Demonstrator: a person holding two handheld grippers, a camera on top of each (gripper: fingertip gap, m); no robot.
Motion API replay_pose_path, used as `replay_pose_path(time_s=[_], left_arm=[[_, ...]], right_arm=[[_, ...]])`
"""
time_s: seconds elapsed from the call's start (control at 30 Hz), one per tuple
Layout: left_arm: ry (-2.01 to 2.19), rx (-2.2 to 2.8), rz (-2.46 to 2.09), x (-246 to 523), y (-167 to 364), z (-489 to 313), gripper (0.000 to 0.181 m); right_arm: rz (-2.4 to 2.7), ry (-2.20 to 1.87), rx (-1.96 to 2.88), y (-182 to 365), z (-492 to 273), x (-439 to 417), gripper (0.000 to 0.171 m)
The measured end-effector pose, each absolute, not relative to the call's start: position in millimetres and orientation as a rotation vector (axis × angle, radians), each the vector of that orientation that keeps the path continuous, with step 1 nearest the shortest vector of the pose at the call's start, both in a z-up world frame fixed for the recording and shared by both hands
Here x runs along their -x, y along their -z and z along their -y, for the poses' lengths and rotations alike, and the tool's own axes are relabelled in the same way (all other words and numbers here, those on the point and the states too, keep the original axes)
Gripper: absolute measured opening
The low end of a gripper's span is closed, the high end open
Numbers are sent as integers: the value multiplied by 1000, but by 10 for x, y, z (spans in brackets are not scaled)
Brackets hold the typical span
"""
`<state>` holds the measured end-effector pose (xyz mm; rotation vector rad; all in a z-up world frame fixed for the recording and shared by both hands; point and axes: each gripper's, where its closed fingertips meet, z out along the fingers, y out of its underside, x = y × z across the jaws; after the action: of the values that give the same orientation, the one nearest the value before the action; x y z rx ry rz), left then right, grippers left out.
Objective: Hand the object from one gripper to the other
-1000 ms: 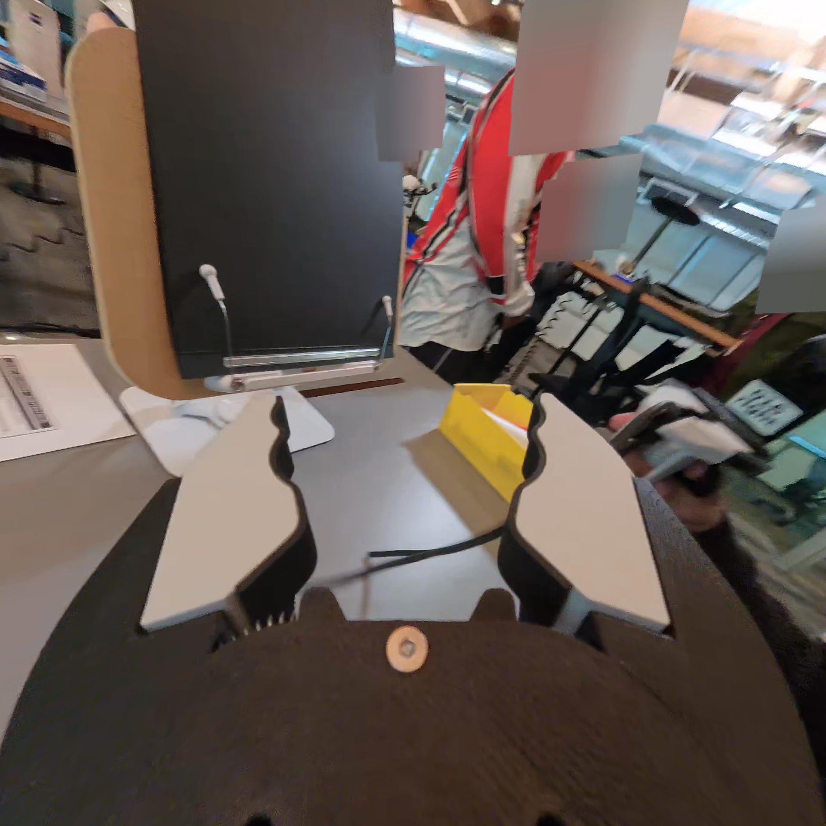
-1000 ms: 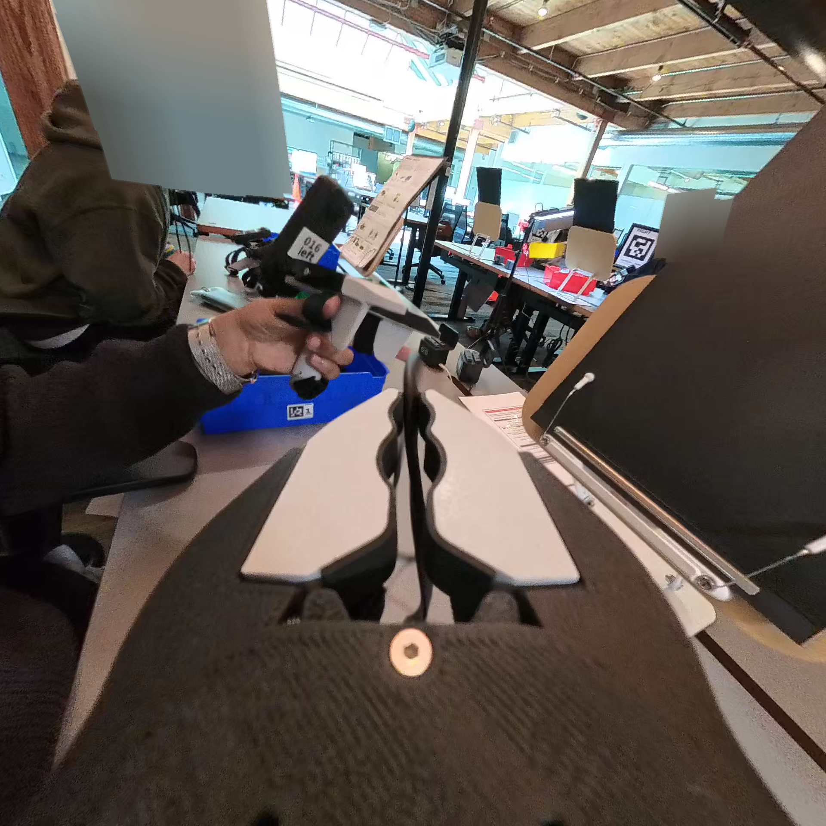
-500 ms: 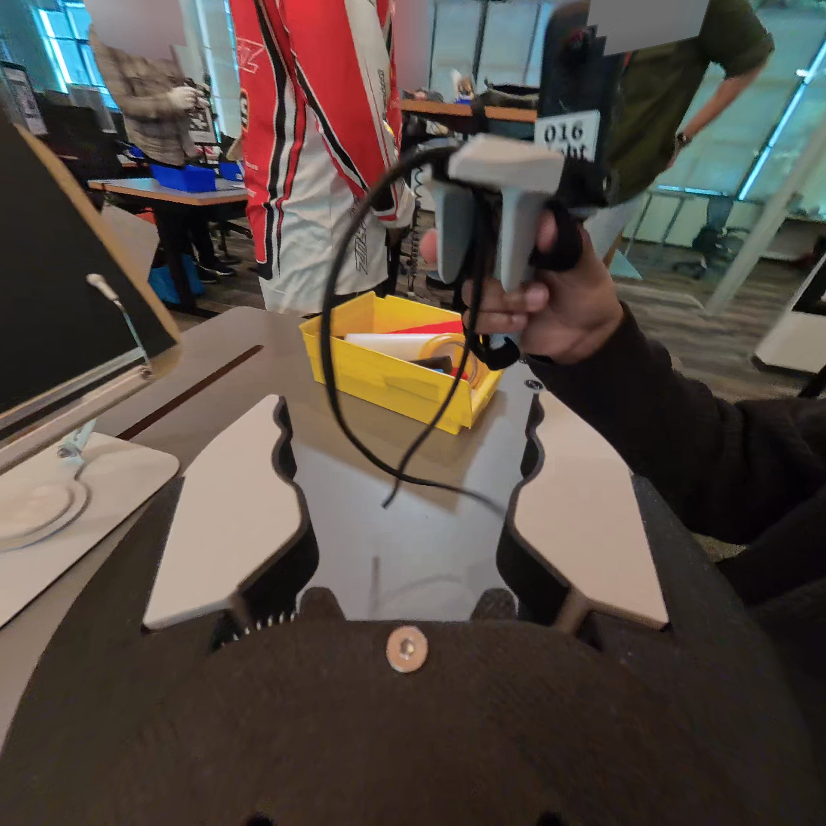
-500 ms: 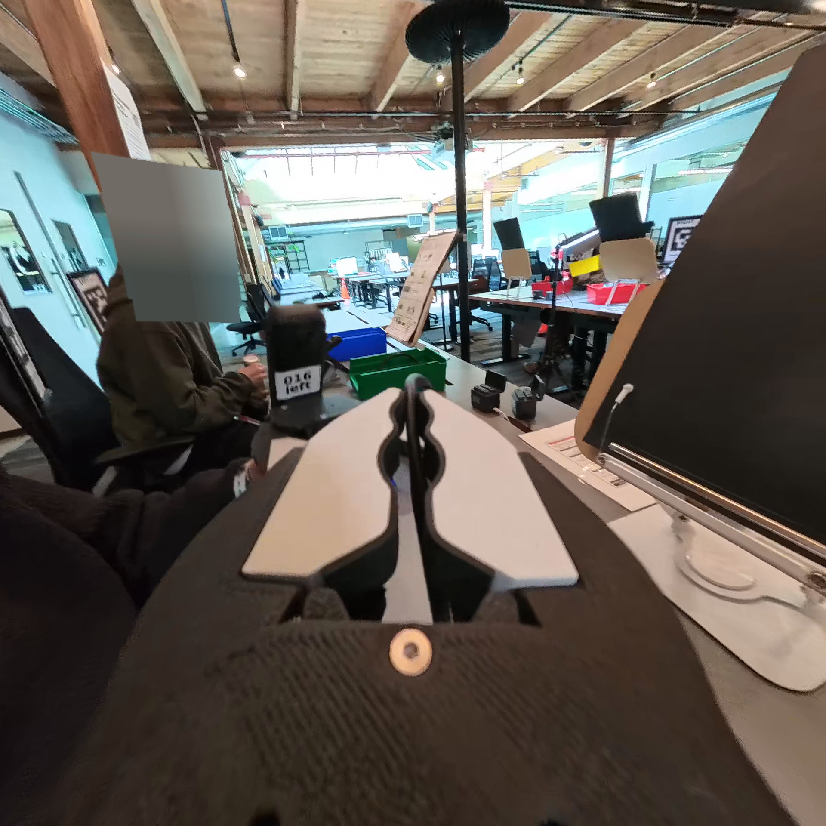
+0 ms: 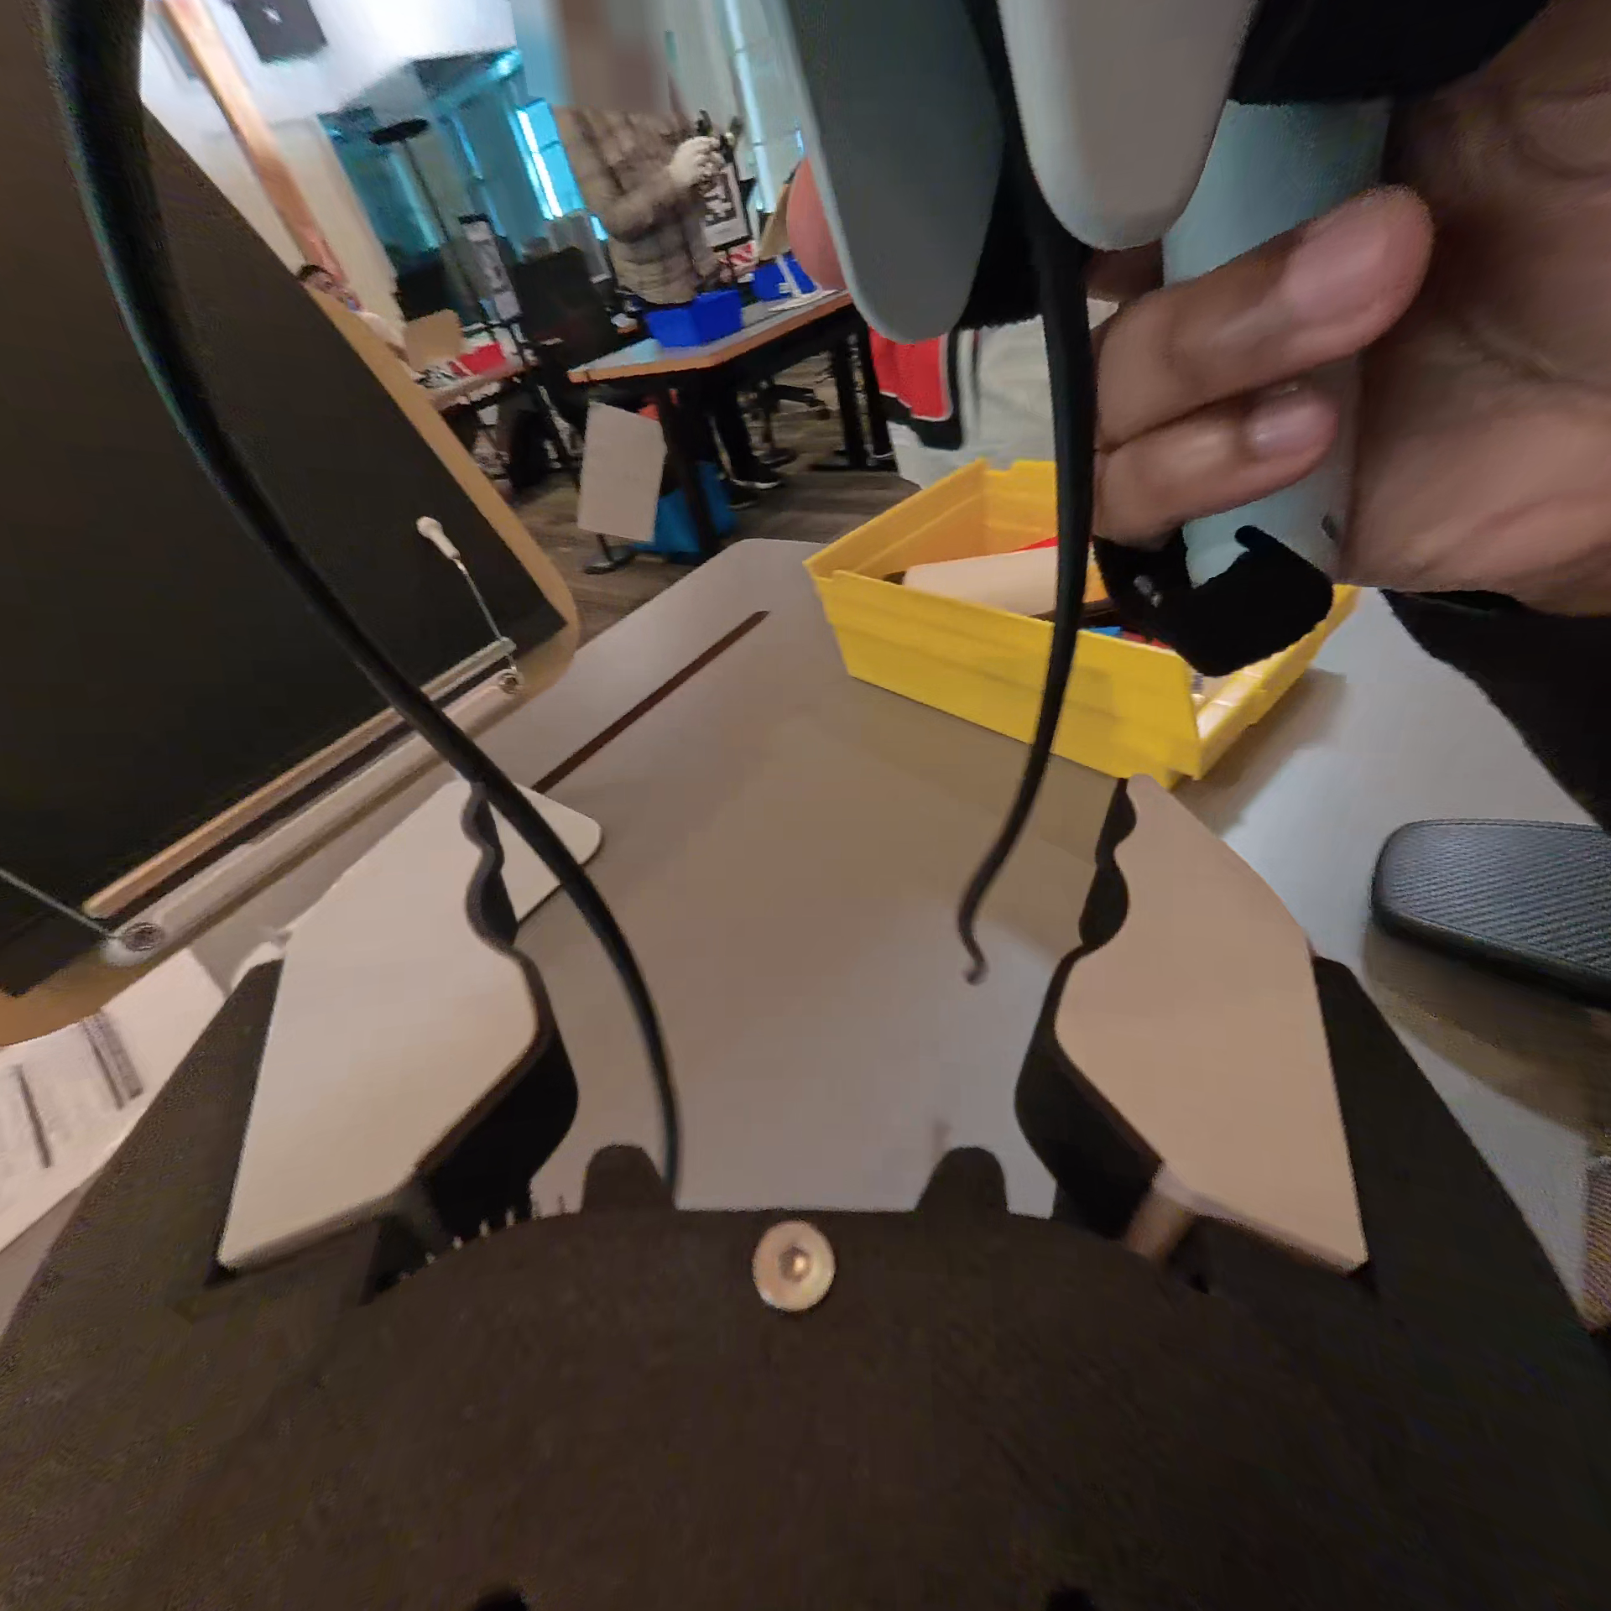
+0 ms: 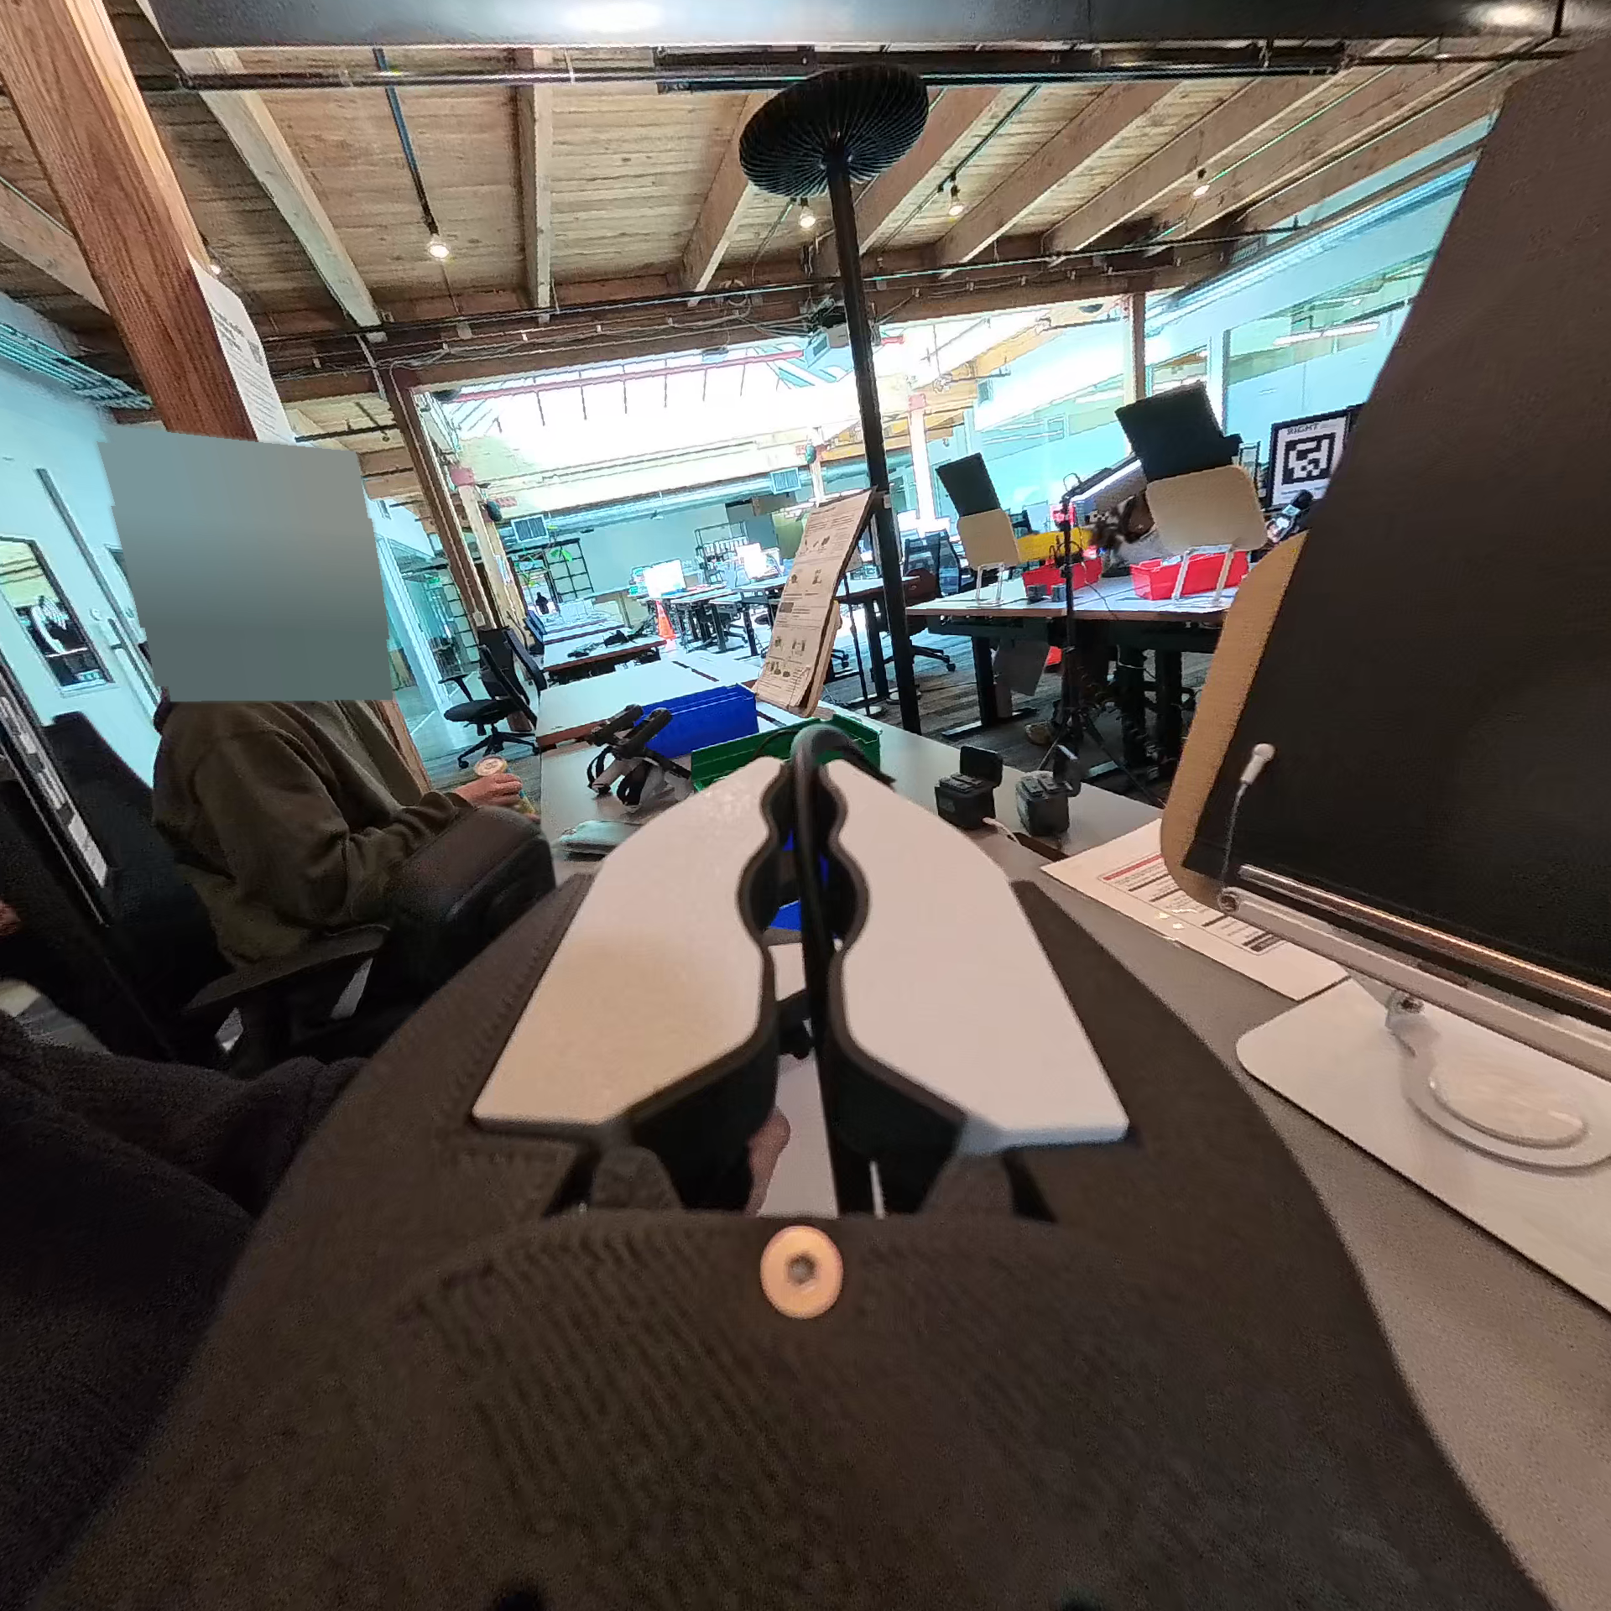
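One black cable (image 6: 806, 880) is pinched between the closed jaws of the right gripper (image 6: 802, 785) in the frame centre. In the left wrist view its two hanging strands (image 5: 601, 924) fall between the wide-spread jaws of the left gripper (image 5: 798, 798). One yellow bin (image 5: 985, 645) stands on the worktop (image 5: 785, 854), upper right.

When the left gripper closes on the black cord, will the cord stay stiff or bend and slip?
The black cord hangs in loose curves from the right gripper, so it is probably floppy. It looks thin against the left gripper, whose jaws stand open, so it may slip. Its free end would likely swing.
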<state>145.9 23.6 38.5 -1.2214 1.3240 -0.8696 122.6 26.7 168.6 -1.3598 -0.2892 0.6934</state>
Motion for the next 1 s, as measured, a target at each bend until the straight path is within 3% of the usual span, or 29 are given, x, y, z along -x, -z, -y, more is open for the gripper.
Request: replay_pose_path(time_s=[0.3,0.47,0.63,0.8,1.0], left_arm=[[913,1204,-1255,-1416,-480,-250,128],[982,1181,-1380,-1500,-296,7,112],[860,1111,-1360,-1497,-301,-17,84],[849,1097,-1347,-1488,-321,-30,78],[871,1053,-1333,-1445,-391,-8,41]], right_arm=[[250,-712,1312,-1765,-228,-1224,5],[248,-721,1311,-1751,-239,-1174,5],[265,-787,1305,-1759,-206,-1074,4],[277,-833,1301,-1766,-179,-993,4],[280,-848,1296,-1768,-170,-968,4]])
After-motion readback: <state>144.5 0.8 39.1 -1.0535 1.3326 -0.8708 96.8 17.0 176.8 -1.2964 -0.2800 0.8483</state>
